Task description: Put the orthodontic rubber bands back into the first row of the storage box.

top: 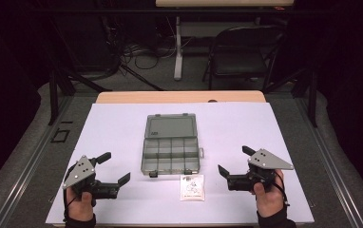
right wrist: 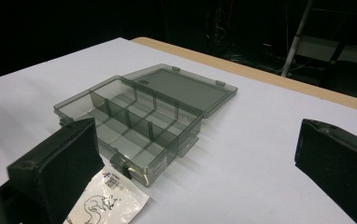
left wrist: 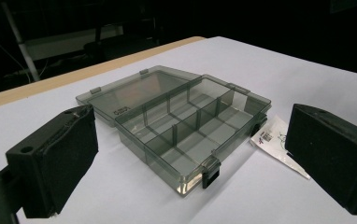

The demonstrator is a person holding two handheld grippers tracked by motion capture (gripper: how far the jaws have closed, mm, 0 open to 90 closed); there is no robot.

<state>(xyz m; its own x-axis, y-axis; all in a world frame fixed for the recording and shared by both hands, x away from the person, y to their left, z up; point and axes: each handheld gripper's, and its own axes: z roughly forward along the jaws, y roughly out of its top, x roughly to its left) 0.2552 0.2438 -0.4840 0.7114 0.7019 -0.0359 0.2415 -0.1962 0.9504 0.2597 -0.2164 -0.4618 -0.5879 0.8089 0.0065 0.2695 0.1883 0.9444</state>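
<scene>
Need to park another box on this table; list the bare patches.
Bare: white sheet right of the open organizer box; the strip left of it; the band behind its lid. Crowded: front edge, with small packet between left gripper and right gripper.

Small bag [right wrist: 106, 203] — printed label and line drawing, too small to read; box lid [left wrist: 120, 95] — illegible embossed mark

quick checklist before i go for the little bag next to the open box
1. Organizer box lid open, lying flat: ok.
2. Compartments empty: ok, none holds anything.
3. Small bag free on the table, just in front of the box: ok.
4. Left hand-held gripper open, empty: ok.
5. Right hand-held gripper open, empty: ok.
6. Bag contents: cannot tell, too small.
</scene>
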